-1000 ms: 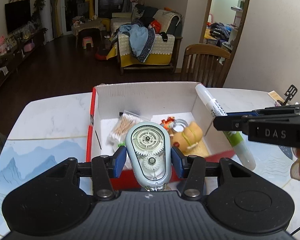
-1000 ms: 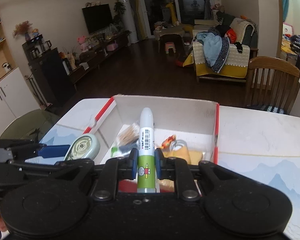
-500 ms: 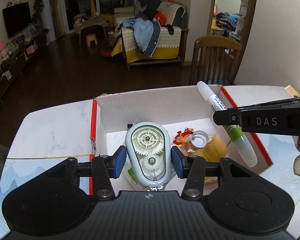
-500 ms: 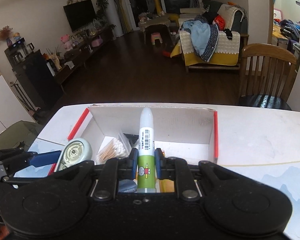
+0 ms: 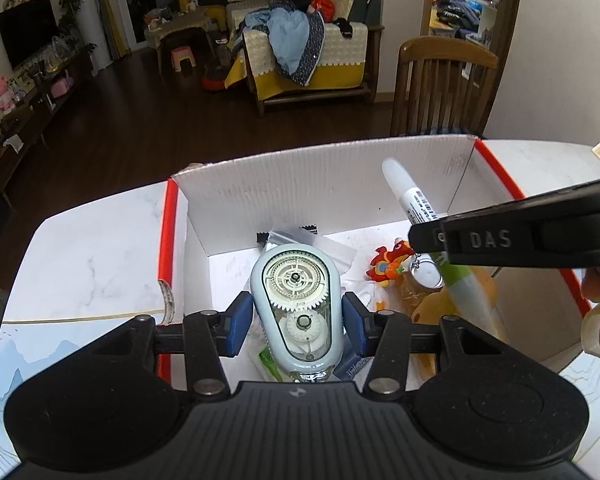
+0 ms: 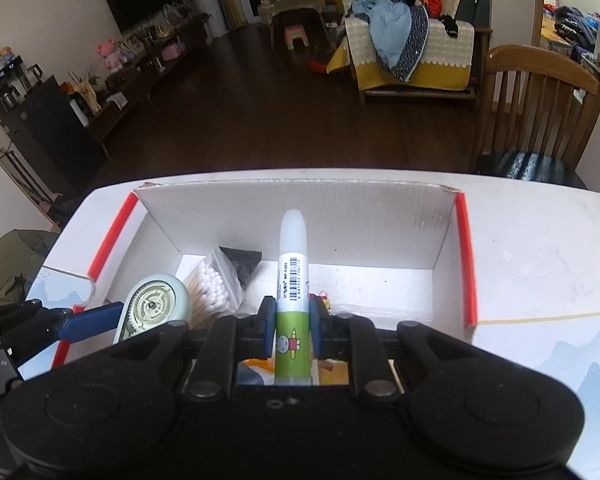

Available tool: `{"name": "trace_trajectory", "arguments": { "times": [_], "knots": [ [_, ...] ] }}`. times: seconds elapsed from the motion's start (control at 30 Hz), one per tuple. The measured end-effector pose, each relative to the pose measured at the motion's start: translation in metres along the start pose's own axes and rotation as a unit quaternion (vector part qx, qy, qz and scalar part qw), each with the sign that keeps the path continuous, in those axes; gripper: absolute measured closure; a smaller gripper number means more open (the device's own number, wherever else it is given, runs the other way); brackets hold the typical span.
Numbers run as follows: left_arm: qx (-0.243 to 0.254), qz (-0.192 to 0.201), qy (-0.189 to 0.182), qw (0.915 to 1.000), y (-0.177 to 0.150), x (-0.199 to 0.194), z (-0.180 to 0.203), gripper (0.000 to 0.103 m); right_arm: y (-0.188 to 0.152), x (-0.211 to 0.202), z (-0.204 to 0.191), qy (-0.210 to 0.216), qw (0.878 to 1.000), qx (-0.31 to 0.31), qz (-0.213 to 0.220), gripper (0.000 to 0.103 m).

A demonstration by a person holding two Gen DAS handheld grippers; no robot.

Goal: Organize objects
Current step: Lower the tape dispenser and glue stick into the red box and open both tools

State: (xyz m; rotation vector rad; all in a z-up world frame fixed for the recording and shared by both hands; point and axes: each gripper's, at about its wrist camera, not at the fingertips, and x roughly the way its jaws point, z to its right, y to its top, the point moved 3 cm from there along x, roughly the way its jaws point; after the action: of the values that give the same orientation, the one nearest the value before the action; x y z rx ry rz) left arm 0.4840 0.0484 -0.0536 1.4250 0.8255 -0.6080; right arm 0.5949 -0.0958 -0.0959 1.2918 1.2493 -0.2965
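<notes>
White marble-look tabletop [image 5: 92, 256], living room beyond: wooden chair [image 6: 540, 92], sofa [image 5: 320, 52]. Left gripper [image 5: 298, 322] clamps correction-tape dispenser [image 5: 296, 300]; right gripper [image 6: 293, 330] clamps glue stick [image 6: 293, 280], over box [image 6: 300, 216].

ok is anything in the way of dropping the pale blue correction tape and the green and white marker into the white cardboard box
No lid or flap covers the white cardboard box. Under the pale blue correction tape lie packets; under the green and white marker a yellow item. Bare floor shows to the right.
</notes>
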Motion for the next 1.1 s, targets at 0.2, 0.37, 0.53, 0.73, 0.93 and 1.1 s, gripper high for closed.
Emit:
{"name": "trace_trajectory", "arguments": {
  "times": [0.2,0.37,0.53,0.73,0.93,1.1],
  "knots": [
    [0.004,-0.016,-0.001,0.9999,-0.001,0.016,0.001,0.055,0.001,0.016,-0.005,-0.002,1.0,0.003,-0.018,0.086],
    [0.008,-0.025,-0.004,0.9996,-0.003,0.025,0.002,0.055,-0.001,0.032,0.0,-0.01,0.999,0.01,-0.044,0.086],
    [0.008,-0.031,-0.01,0.9994,-0.006,0.031,0.0,0.055,-0.006,0.037,0.0,-0.01,0.998,0.014,-0.056,0.086],
    [0.001,-0.04,-0.014,0.9991,-0.006,0.034,-0.002,0.055,-0.008,0.037,-0.004,-0.016,0.998,0.008,-0.056,0.082],
    [0.007,-0.053,-0.006,0.9986,-0.006,0.035,0.001,0.055,-0.008,0.034,-0.004,-0.021,0.998,-0.004,-0.052,0.074],
    [0.0,-0.046,-0.012,0.9989,-0.008,0.031,0.001,0.043,-0.006,0.025,-0.002,-0.02,0.999,-0.007,-0.043,0.065]
  ]
}}
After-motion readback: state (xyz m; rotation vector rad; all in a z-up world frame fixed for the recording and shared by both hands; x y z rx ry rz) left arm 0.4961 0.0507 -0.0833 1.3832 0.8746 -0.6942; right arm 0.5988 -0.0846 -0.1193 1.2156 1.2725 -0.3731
